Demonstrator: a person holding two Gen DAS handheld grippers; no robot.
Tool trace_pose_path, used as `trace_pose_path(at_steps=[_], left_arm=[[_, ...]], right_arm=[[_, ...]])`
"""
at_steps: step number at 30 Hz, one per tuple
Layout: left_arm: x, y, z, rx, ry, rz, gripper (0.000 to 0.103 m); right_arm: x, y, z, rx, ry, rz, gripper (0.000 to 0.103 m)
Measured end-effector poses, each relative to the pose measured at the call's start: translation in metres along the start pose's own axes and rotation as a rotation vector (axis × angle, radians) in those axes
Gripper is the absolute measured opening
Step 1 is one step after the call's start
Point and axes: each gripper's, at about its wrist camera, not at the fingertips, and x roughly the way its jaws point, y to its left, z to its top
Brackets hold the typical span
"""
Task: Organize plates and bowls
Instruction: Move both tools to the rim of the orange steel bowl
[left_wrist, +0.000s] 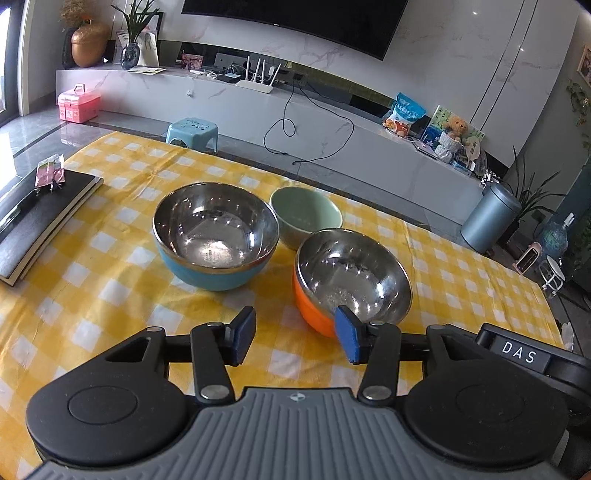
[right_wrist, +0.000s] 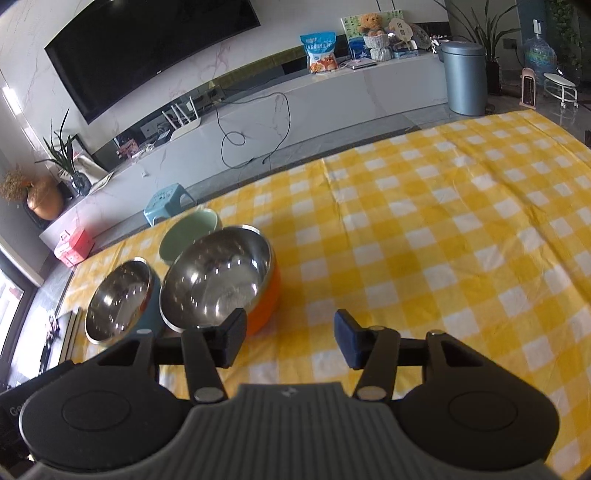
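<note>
Bowls sit empty, unstacked.

Bright daylight, glare inside steel bowls, fisheye-bent edges, perhaps slight blur

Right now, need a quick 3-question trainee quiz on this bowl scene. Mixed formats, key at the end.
1. True or false: the left gripper is clamped on the orange bowl.
2. How many bowls stand on the checked cloth?
A) two B) three C) four
3. Fill in: the bowl farthest from the left wrist camera, the one with no steel lining, is ____ in colour.

Key
1. False. Its jaws stand apart over the cloth, nothing between them; the right gripper is empty too.
2. B: the blue bowl, the orange bowl, the green bowl.
3. Green.
</note>
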Motion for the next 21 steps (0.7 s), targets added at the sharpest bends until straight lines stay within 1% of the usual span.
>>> trace_pose_path(at_steps=[3, 8, 12, 16, 21], left_arm=[[0.014, -0.006, 0.006, 0.016, -0.002, -0.004, 0.058], [0.036, -0.010, 0.009, 0.017, 0.013, 0.001, 0.058], [0.053, -0.012, 0.012, 0.017, 0.025, 0.016, 0.058], [0.068, -0.011, 0.014, 0.001, 0.046, 0.016, 0.058], [0.080, -0.010, 0.013, 0.017, 0.065, 0.020, 0.057]], right_arm=[[0.009, 0.002, 0.010, -0.001, -0.012, -0.004, 0.053], [0.029, 0.005, 0.020, 0.001, -0.003, -0.013, 0.053], [0.045, 0.007, 0.023, 0.008, 0.019, -0.028, 0.053], [0.060, 0.007, 0.025, 0.021, 0.041, -0.044, 0.053], [0.074, 0.006, 0.022, 0.015, 0.064, -0.050, 0.053]])
